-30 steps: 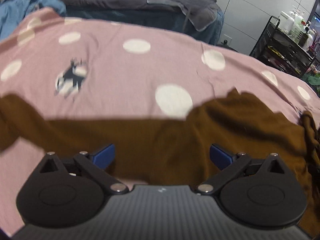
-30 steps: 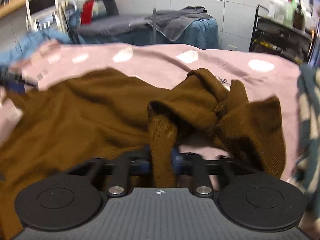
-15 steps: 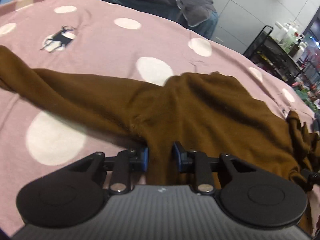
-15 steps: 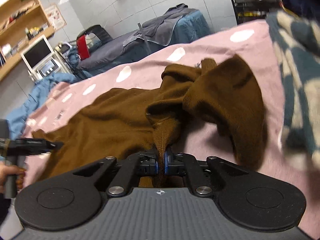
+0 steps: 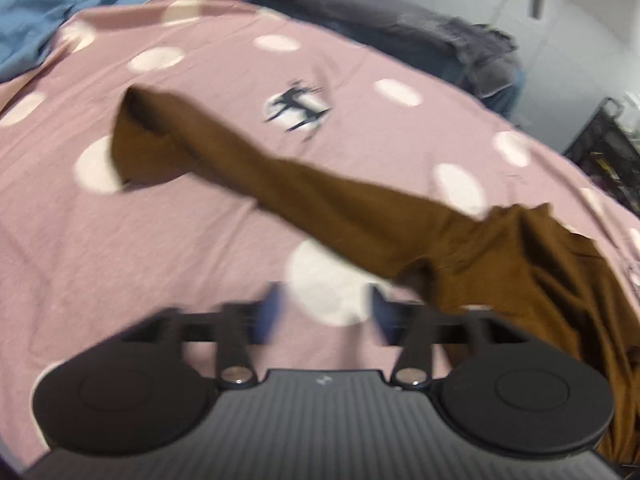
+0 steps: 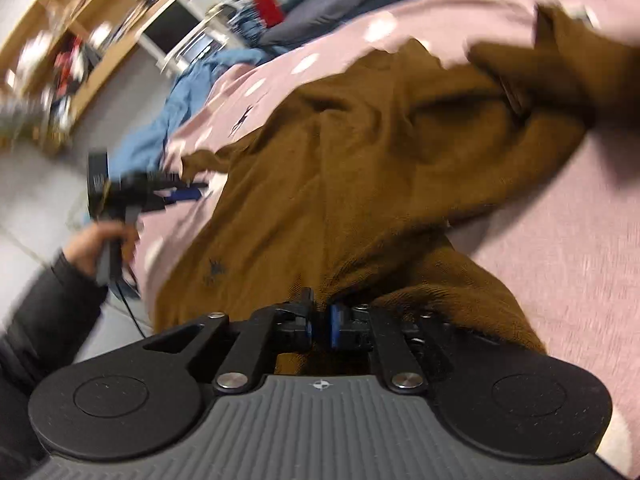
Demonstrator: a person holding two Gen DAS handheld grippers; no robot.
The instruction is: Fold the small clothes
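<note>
A brown knit sweater [image 6: 360, 168] lies spread on the pink dotted bedspread [image 5: 140, 240]. In the left wrist view one long brown sleeve [image 5: 248, 160] stretches out to the upper left, and the sweater body [image 5: 540, 272] bunches at the right. My left gripper [image 5: 324, 312] is open and empty over the bedspread, just left of the sweater; it also shows in the right wrist view [image 6: 176, 192], held in a hand. My right gripper [image 6: 320, 322] is shut on the brown sweater at its near edge.
A blue garment [image 5: 60, 0] lies at the bed's far left corner. A grey-covered bed [image 5: 400, 32] stands behind. A black rack [image 5: 612, 148] stands at the right. Wooden shelves [image 6: 80, 40] and a monitor [image 6: 172, 28] line the wall.
My left gripper has let go of the sweater, opened and pulled left, leaving the sleeve laid out. My right gripper keeps its hold and has swung, tilting its view.
</note>
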